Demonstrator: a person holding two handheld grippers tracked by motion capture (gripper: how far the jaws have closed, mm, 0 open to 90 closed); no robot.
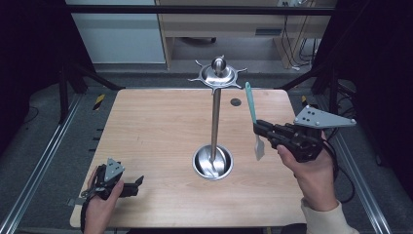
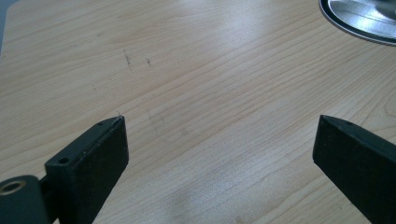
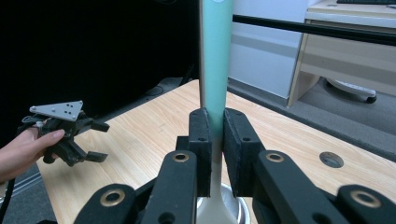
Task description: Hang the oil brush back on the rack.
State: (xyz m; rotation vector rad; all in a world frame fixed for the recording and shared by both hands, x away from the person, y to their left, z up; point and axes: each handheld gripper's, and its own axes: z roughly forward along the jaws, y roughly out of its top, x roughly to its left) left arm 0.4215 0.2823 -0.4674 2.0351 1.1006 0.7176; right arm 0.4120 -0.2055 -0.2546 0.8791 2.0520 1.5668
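A spatula (image 1: 251, 103) with a teal handle and a pale blade stands upright above the right half of the table, blade down. My right gripper (image 1: 256, 128) is shut on it just below the teal part; in the right gripper view the handle (image 3: 215, 60) rises between the pressed pads of that gripper (image 3: 216, 135). A tall steel stand (image 1: 215, 117) with a ring of hooks on top rises from a round dish base (image 1: 212, 163) at the table's middle, left of the spatula. My left gripper (image 1: 139, 186) rests low at the front left, open and with nothing in it (image 2: 219, 135).
The wooden table (image 1: 156, 126) has a small round hole (image 1: 235, 102) near its far edge. The stand's base rim (image 2: 359, 18) lies ahead and right of the left gripper. Black frame bars and dark curtains surround the table; a desk stands behind.
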